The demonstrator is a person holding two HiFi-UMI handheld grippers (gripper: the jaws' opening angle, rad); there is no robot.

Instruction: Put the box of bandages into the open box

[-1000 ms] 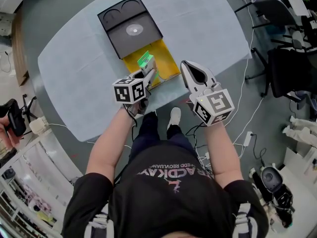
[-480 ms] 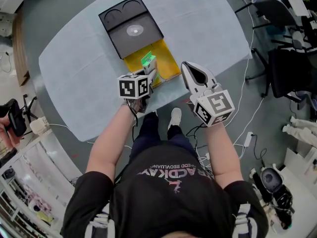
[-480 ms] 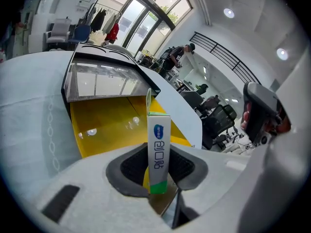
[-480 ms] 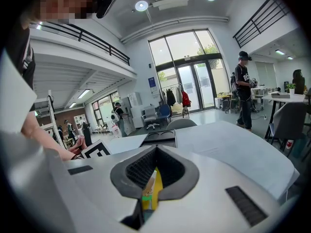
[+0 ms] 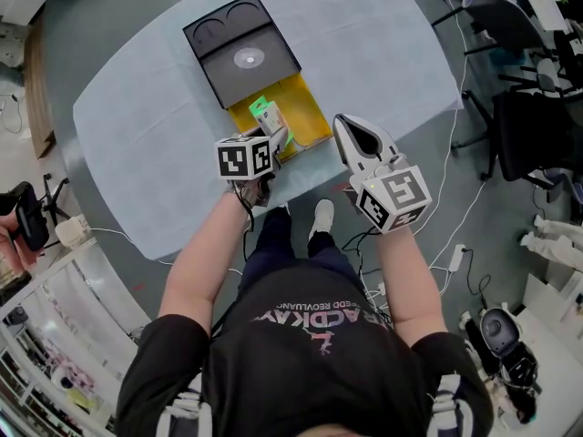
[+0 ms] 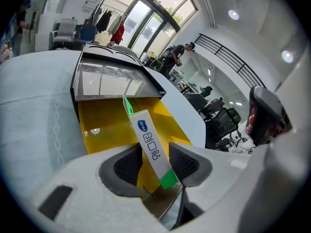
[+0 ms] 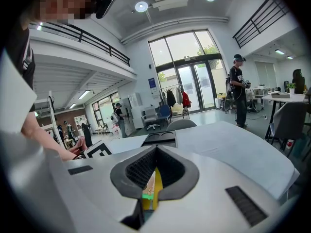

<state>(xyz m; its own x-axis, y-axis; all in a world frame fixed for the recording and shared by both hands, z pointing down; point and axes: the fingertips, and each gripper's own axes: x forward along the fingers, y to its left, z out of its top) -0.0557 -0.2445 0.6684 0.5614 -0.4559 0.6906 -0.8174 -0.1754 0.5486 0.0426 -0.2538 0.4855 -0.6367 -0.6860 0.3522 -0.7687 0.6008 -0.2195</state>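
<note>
The box of bandages [image 5: 266,116], white with green ends, leans tilted over the near part of the open box [image 5: 308,116], whose inside is yellow. Its black lid [image 5: 241,48] lies folded back on the far side. In the left gripper view the bandage box [image 6: 148,140] stands between the pads of my left gripper [image 6: 156,161]. Those jaws are opening, and a gap shows beside the left pad. In the head view my left gripper [image 5: 273,137] is at the yellow box's near edge. My right gripper [image 5: 342,124] hangs just right of the box, jaws together, holding nothing.
The pale blue table [image 5: 383,53] is rounded, and its near edge runs just below the grippers. Office chairs [image 5: 528,126] and cables stand on the floor to the right. The person's shoe [image 5: 321,212] shows under the table edge.
The left gripper has carried the bandage box a little farther over the yellow box. The bandage box now tilts away from the gripper instead of standing gripped upright. The right gripper has stayed put.
</note>
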